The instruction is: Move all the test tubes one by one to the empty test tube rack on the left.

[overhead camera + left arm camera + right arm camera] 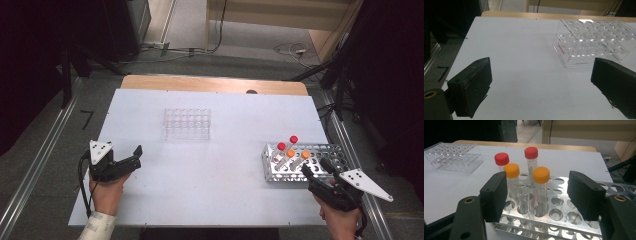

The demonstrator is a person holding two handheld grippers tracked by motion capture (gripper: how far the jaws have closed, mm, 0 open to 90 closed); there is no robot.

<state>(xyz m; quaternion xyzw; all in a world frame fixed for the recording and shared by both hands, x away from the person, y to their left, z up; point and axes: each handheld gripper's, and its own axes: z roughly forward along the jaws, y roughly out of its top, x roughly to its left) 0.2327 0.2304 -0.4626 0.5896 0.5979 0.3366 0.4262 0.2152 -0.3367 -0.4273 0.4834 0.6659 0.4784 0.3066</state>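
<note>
I am holding my right tool point(537, 195) with its jaws apart at the near edge of the metal rack point(327, 150), nothing clamped, two orange-capped tubes point(541, 185) standing between them and two red-capped tubes point(531, 161) behind. My left tool point(541, 85) is hovering with jaws apart over bare bench point(220, 170); the clear rack point(187, 123) is sitting farther off.

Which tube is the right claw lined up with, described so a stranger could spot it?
Find the metal rack at the table's right edge. Four capped tubes stand at its left end; take the orange-capped tube nearest the right claw. Its orange twin stands further left, and the others wear red.
</note>
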